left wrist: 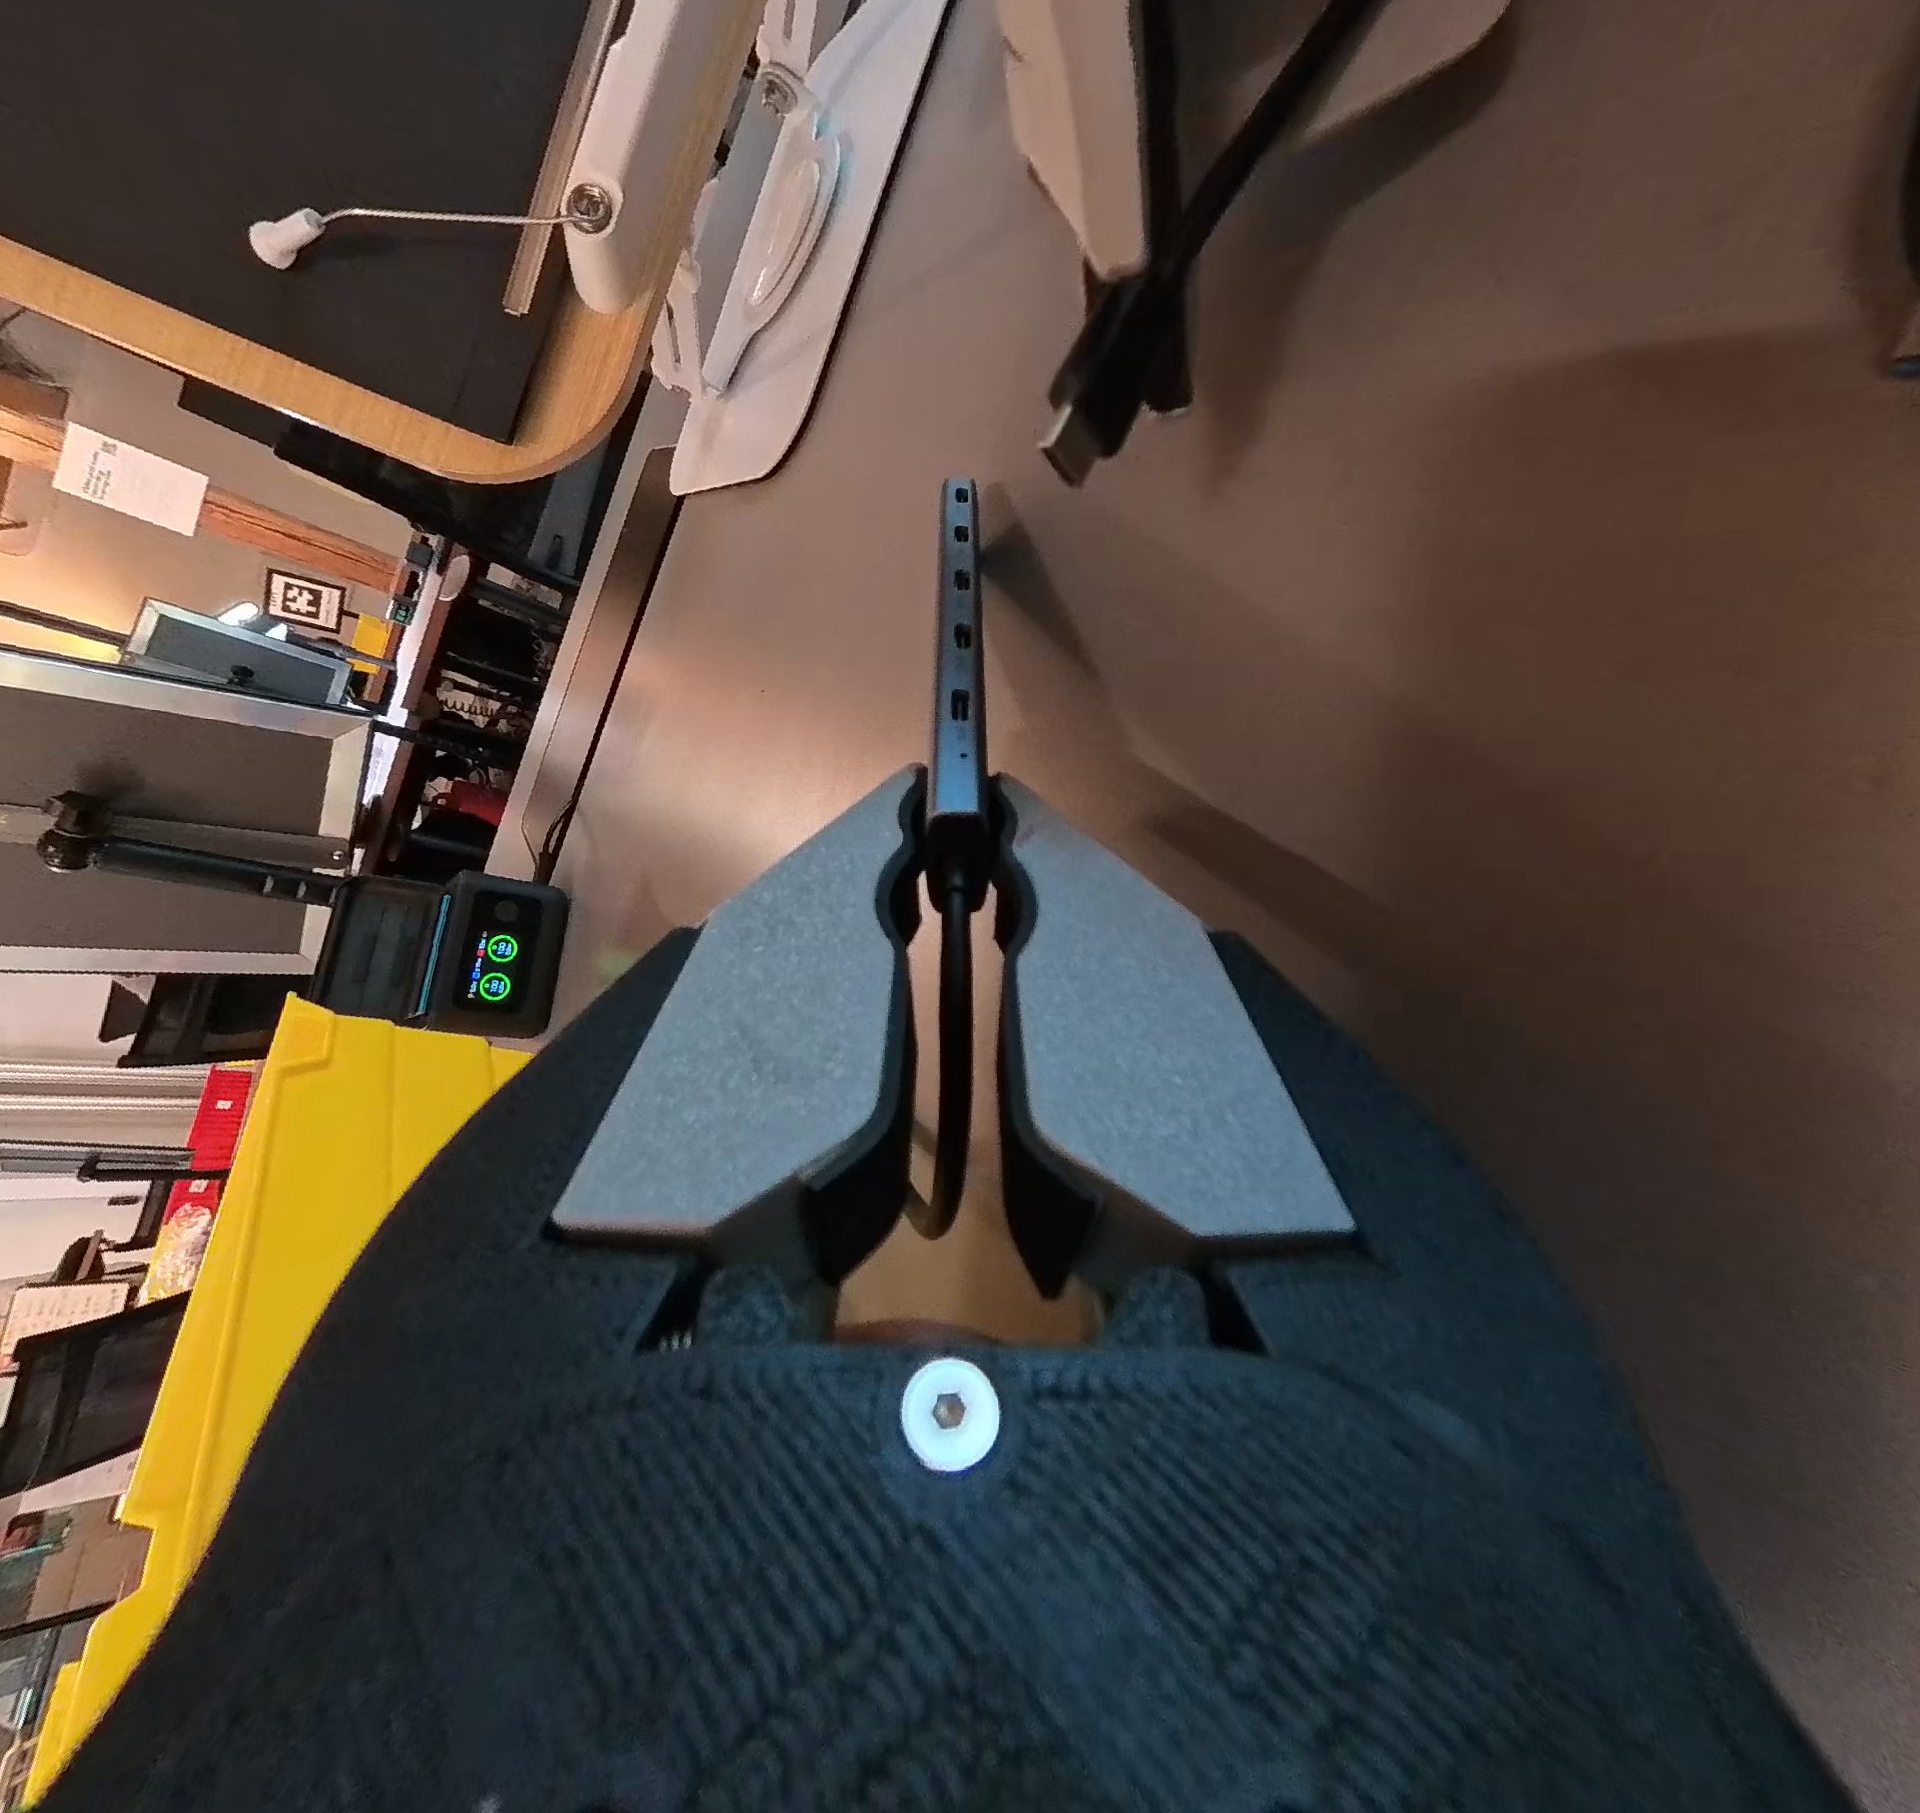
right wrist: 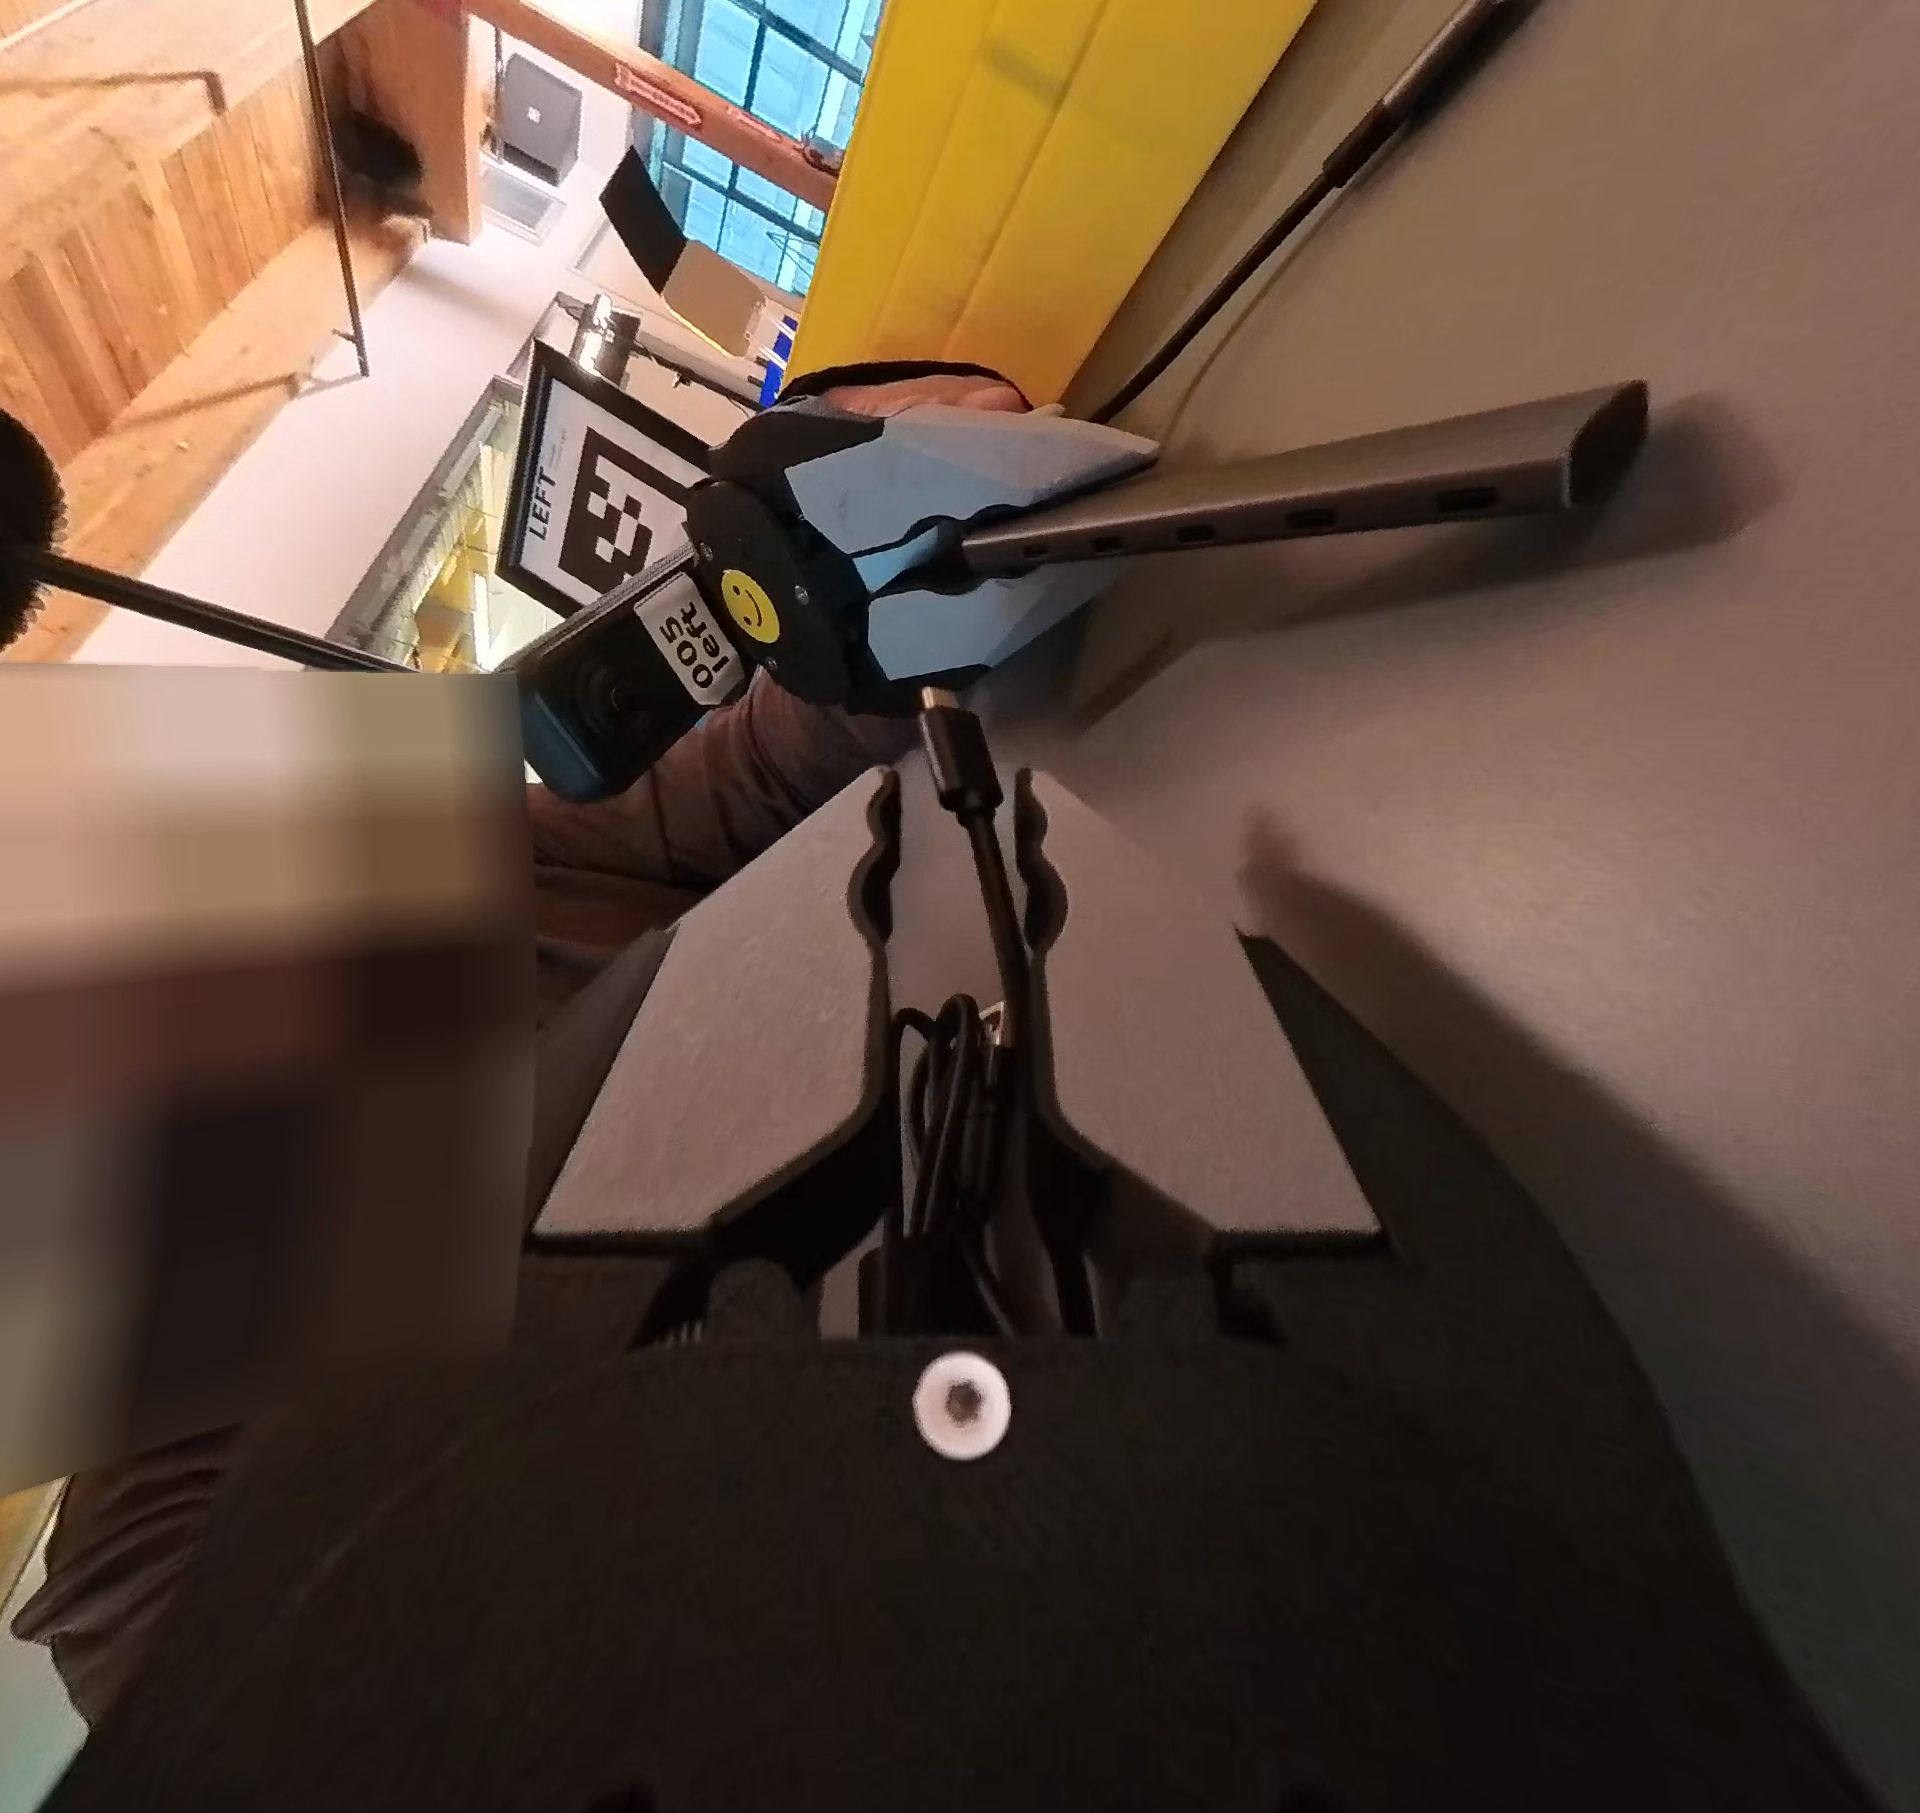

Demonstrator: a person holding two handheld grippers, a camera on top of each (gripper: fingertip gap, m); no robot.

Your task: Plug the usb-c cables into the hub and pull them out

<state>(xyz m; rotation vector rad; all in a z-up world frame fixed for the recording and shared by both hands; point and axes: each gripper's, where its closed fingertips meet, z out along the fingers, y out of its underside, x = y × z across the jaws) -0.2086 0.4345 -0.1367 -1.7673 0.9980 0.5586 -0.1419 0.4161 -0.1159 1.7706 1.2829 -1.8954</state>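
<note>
My left gripper (left wrist: 961,807) is shut on the near end of a slim grey hub (left wrist: 961,620), which points forward with its row of ports facing up. The hub's own black cable (left wrist: 956,1036) runs back between the fingers. In the right wrist view the left gripper (right wrist: 1081,527) holds the hub (right wrist: 1351,485) over the grey table (right wrist: 1558,932). My right gripper (right wrist: 958,797) is open a little. A black usb-c cable (right wrist: 997,890) runs through the gap. Its plug (right wrist: 951,735) sticks out past the tips, just short of the left gripper and outside every port.
A yellow bin (right wrist: 1039,101) stands along the table's edge behind the hub and also shows in the left wrist view (left wrist: 312,1244). The hub's tail cable (right wrist: 1247,257) trails across the table. A white stand (left wrist: 769,236), loose black cable plugs (left wrist: 1081,433) and a small charger with a lit display (left wrist: 488,963) lie nearby.
</note>
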